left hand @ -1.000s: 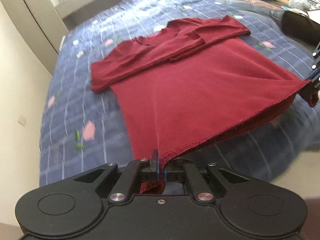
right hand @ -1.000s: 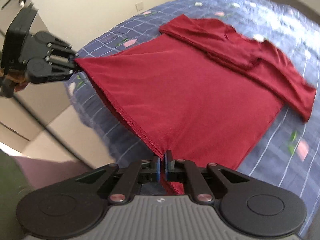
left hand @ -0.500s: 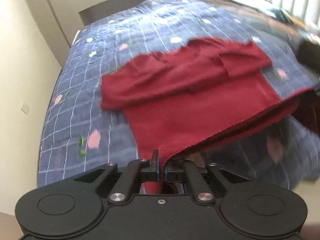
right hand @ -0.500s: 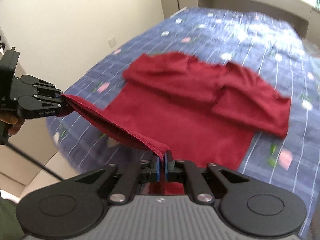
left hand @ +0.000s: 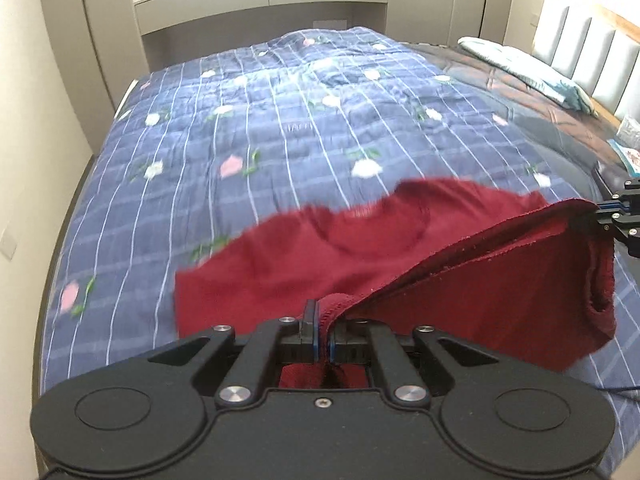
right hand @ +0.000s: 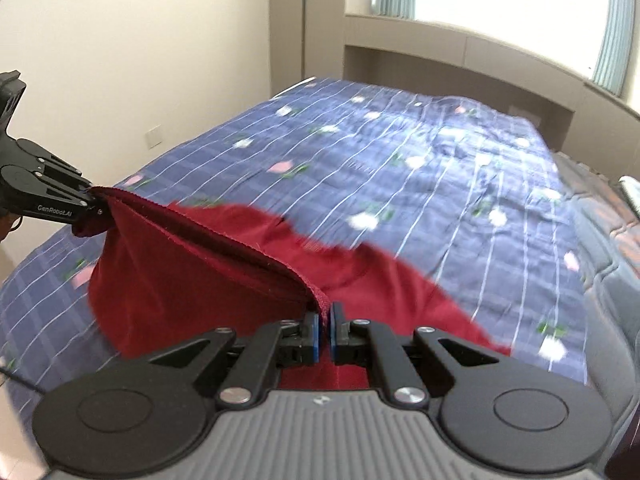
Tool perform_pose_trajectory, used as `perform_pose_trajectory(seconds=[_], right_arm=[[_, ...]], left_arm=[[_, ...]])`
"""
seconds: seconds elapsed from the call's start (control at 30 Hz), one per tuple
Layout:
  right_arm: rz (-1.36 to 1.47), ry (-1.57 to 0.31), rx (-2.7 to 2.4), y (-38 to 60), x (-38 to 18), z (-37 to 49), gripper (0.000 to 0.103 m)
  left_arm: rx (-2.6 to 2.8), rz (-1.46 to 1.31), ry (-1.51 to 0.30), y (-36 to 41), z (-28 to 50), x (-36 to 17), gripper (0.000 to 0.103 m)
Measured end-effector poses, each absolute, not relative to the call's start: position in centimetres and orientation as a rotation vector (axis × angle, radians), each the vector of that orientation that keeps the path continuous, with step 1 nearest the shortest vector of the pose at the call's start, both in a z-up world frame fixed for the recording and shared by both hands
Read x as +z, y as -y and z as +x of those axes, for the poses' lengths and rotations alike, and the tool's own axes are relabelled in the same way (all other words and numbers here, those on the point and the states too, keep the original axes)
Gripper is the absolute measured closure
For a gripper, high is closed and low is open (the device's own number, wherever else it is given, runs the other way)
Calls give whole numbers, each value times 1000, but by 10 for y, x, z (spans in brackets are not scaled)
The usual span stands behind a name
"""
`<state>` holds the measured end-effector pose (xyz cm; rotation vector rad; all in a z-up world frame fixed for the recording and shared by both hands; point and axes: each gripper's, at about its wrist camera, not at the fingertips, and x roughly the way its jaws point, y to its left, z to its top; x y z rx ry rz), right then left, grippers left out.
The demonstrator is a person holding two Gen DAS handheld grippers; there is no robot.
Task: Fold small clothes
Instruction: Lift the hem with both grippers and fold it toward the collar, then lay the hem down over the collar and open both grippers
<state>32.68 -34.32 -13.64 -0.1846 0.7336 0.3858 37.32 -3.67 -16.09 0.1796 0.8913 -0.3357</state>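
Jaws of the left gripper [left hand: 323,326] and right gripper [right hand: 325,330] each clamp one hem corner of the dark red knit shirt [left hand: 360,256], stretched above the blue checked floral quilt [left hand: 300,128].

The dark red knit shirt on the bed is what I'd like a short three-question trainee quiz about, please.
1. True or false: the dark red knit shirt lies flat and untouched on the blue checked floral quilt.
2. What does the left hand-held gripper clamp? A) a sleeve B) the hem edge C) a pillow
3. Fill in: the right hand-held gripper is shut on the shirt's ____.

Key: 1 false; 2 B; 3 hem.
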Motion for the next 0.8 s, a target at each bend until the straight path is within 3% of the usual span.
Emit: perform_pose_trajectory(seconds=[0.3,0.8], right_arm=[[-125,-741,326,349,-159,431,97],[-60,-797,231,342,-203,479,95]], left_arm=[[-266,119,-953,42,495,-187,98],[-207,19,-1086,37,553,-245,95]])
